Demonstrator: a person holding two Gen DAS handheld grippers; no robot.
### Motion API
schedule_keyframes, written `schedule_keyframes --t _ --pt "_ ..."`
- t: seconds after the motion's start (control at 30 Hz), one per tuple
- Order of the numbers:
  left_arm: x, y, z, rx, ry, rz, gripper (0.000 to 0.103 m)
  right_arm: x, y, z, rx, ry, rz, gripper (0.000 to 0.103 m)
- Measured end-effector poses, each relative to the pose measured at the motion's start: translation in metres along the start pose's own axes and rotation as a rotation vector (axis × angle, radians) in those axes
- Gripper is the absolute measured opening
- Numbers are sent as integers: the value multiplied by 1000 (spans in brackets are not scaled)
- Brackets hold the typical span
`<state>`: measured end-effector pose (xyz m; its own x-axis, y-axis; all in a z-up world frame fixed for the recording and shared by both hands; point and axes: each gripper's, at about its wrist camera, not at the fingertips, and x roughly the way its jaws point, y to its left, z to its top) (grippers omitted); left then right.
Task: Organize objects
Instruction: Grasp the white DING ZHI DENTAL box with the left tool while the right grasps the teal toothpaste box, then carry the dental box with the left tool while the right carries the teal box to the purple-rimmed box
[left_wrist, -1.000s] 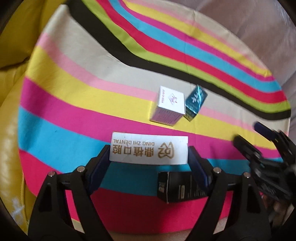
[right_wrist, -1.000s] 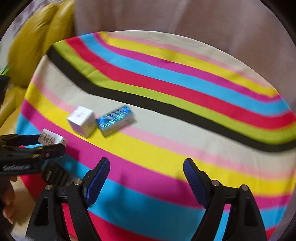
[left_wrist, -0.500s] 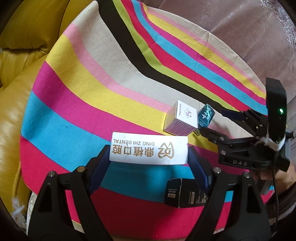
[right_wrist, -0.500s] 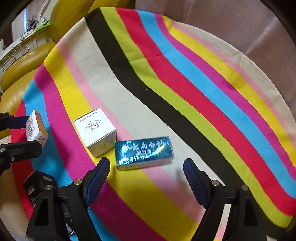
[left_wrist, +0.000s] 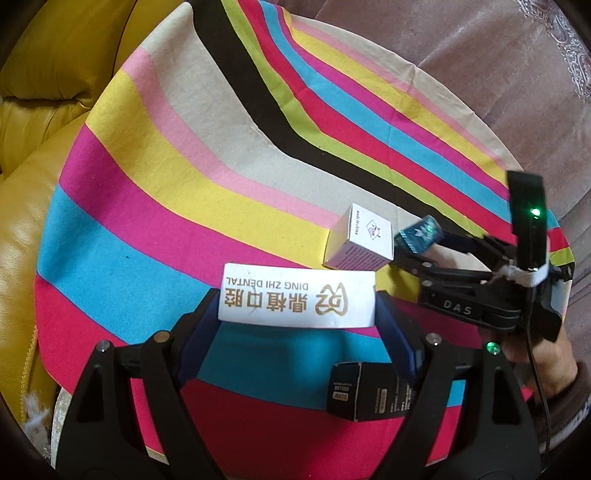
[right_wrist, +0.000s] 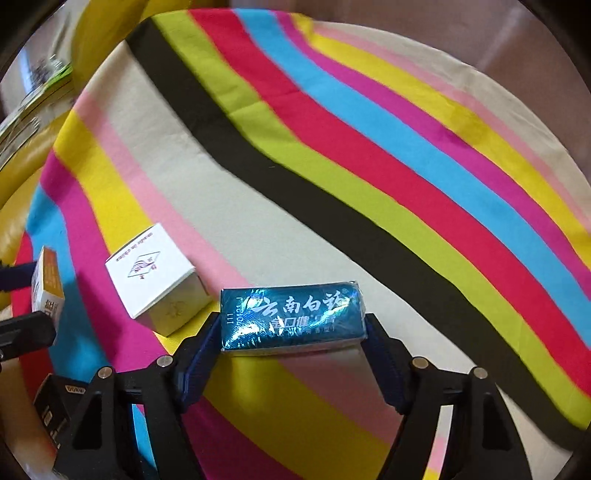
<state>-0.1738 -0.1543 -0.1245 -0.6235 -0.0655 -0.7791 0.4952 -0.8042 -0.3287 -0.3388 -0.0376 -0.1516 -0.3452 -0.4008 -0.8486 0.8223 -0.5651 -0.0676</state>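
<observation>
Since a second ago the right hand-held gripper (right_wrist: 293, 332) has swung across the striped cloth (right_wrist: 332, 184) and come down over the teal box (right_wrist: 291, 317); its jaws are closing, with the box between the blue pads and touching both. The box lies just beside the white cube box (right_wrist: 155, 280). The left hand-held gripper (left_wrist: 297, 314) has hardly moved and is clamped on the long white dental box (left_wrist: 295, 299), held above the cloth. A black box (left_wrist: 365, 391) lies beneath it.

Both wrist views look steeply down, close over the striped cloth (left_wrist: 184, 206); both show the white cube box (left_wrist: 360, 240) (right_wrist: 153, 278).
</observation>
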Motion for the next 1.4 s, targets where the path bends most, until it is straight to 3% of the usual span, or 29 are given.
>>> schedule_keyframes --t 0.2,0.5,0.87,1.4 --pt "-5 -4 -2 26 -22 10 83 -41 -13 -31 254 -46 -117 75" --pt "-21 -20 -11 88 -64 24 83 -89 6 -82 388 -62 -242 75" --pt "-40 -37 -30 144 -72 31 83 -135 22 -128 480 -76 -289 75" --pt "-64 -49 -67 179 -48 16 83 -163 43 -168 526 -76 -295 75"
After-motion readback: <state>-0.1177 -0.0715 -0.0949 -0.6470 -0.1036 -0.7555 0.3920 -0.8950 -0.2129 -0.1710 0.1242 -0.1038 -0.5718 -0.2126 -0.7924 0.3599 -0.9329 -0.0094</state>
